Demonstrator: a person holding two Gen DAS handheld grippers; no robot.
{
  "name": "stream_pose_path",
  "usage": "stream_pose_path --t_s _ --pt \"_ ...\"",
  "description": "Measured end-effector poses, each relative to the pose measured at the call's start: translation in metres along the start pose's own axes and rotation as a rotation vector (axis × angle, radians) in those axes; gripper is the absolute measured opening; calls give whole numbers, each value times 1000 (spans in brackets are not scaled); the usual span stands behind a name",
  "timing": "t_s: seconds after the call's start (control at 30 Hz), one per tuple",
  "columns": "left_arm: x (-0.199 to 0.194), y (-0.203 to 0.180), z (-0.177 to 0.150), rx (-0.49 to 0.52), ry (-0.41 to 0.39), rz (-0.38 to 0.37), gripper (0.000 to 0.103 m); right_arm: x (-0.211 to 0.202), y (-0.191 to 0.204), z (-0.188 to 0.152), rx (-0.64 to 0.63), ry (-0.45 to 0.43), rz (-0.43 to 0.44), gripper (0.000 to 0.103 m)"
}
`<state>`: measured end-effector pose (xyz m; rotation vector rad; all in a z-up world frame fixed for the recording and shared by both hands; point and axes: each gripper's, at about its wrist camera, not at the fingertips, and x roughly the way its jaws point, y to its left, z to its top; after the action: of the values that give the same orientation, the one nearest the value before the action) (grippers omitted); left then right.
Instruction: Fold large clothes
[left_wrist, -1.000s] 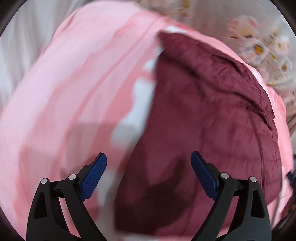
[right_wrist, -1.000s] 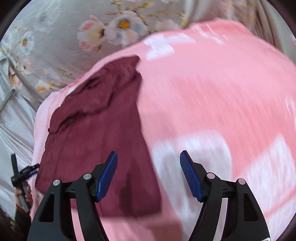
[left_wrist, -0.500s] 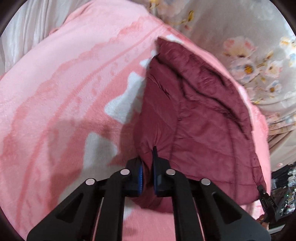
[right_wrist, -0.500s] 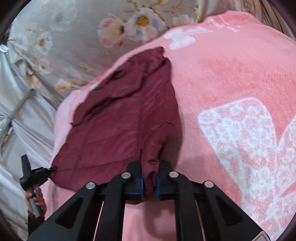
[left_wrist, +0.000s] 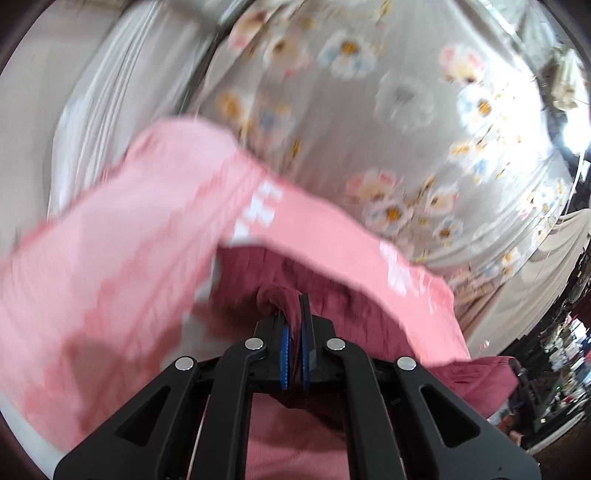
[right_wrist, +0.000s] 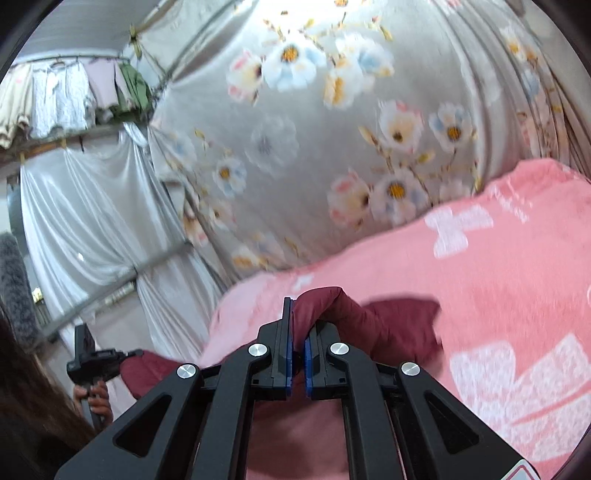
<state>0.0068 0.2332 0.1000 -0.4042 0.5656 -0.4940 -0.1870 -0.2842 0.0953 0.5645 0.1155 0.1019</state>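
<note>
Left gripper (left_wrist: 294, 325): jaws nearly together, pinching a bunched fold of the maroon garment (left_wrist: 354, 306). Right gripper (right_wrist: 297, 325): same narrow clamp, a rounded hump of the garment's cloth bulging out above the blue pads (right_wrist: 288, 350).

Garment strung between the two grips, lifted off the pink blanket (right_wrist: 498, 295); a slack part trails on the blanket to the right in the right wrist view.

Blanket fluffy, white butterfly pattern, covers the surface. Behind it a grey floral curtain (right_wrist: 332, 147); plain white drape (right_wrist: 85, 214) to the side. Pale clothes hang on a rail (right_wrist: 55, 96) high up. Left wrist view blurred.
</note>
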Motion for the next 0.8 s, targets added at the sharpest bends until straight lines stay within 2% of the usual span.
stream_pose_path --t_s 0.1,0.2,0.33,0.4,0.43,0.53,0.63,0.7,0.8 --pt "24 -16 27 58 -32 39 4 38 -10 24 15 -5 -70 5" --pt "87 -26 51 79 14 132 5 99 -39 32 94 50 -176 5" --pt "207 -23 67 120 124 320 6 181 -91 16 177 157 -323 5" --pt "252 -12 64 128 183 381 7 222 -117 1 206 208 -390 5" --pt "282 -4 62 125 223 423 7 233 -124 -5 211 224 -408 5" --pt "337 19 49 130 297 490 9 264 -148 -24 212 274 -474 5" --pt "374 43 31 123 369 498 11 283 -166 -42 209 319 -519 6" --pt "383 52 24 108 362 465 12 289 -176 -51 215 332 -531 7" --pt "380 60 26 75 333 408 13 286 -185 -52 261 313 -482 10"
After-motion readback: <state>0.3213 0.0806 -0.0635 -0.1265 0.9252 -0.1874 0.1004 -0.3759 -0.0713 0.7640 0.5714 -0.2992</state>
